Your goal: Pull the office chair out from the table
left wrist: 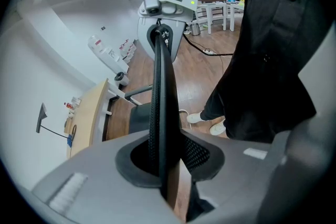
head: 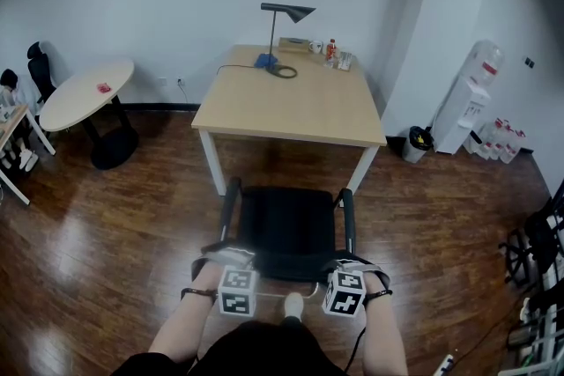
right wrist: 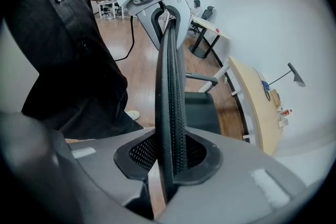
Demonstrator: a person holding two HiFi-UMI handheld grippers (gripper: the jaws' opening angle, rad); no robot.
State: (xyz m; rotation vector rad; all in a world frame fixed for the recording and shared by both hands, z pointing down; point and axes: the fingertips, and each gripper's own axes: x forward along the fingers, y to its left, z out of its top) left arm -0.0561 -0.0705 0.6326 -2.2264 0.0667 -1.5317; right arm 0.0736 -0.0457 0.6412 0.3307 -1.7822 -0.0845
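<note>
Clamping the backrest [left wrist: 160,86], the left hand-held gripper [left wrist: 164,165] and right hand-held gripper [right wrist: 170,162] seem mid-pull; next, draw the chair [head: 286,229] toward 6 o'clock.

Office chair [head: 289,229] — near wooden table [head: 291,106]

The dark glossy wooden floor [head: 106,224] carries a black office chair [head: 286,229], standing near the pale rectangular wooden tabletop [head: 300,106]. At that tabletop's far edge stand a grey desk lamp [head: 288,11], a white cup [head: 315,47] and a red-topped bottle [head: 331,50].
</note>
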